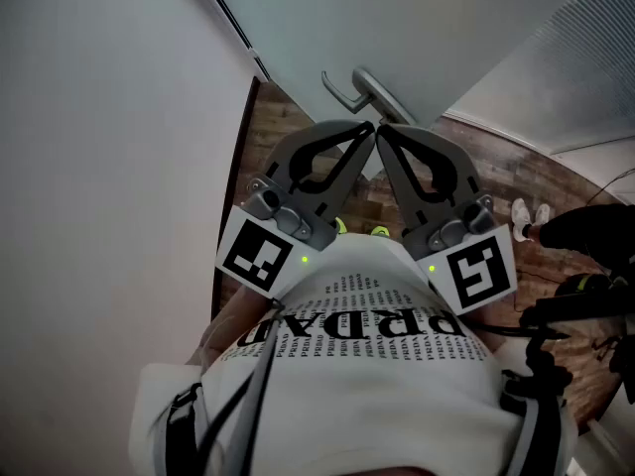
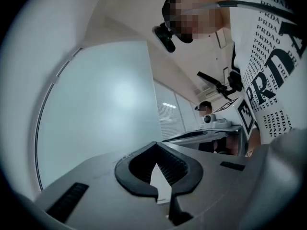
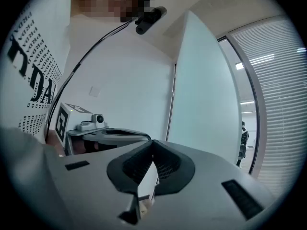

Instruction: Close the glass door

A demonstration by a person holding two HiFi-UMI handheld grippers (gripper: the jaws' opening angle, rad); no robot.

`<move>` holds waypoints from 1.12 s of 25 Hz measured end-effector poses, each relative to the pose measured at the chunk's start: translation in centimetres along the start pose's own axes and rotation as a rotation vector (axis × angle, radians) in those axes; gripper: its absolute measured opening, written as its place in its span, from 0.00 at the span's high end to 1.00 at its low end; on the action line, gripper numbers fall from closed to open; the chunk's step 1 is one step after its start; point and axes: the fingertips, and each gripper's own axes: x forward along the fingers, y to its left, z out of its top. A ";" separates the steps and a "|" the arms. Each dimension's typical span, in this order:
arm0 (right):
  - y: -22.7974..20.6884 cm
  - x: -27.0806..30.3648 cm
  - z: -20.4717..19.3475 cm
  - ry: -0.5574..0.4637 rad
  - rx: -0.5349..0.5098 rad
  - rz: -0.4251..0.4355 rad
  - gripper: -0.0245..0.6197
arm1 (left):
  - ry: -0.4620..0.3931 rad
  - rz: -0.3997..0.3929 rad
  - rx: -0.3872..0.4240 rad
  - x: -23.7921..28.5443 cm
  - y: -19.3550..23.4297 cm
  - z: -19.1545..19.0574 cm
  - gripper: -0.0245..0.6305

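Fingers (image 1: 286, 170) (both pairs shut), glass door (image 1: 417, 18) just ahead

Frosted glass door (image 1: 377, 18) stands ajar

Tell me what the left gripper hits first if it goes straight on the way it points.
Probably the frosted glass door: the left gripper, jaws shut, faces its panel. In the head view the door handle sits just past it, so that could come first; depth is unclear.
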 end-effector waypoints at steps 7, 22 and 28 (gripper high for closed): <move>0.0 0.3 -0.3 0.004 0.008 -0.004 0.96 | 0.018 0.000 -0.004 0.0 0.2 -0.3 0.97; -7.0 -3.8 -1.2 0.084 -0.101 -0.345 0.95 | 0.043 -0.041 -0.023 0.4 0.7 -1.7 0.97; -6.8 -2.2 -2.3 0.109 -0.098 -0.322 0.86 | 0.018 -0.055 -0.039 0.6 0.4 -1.8 0.97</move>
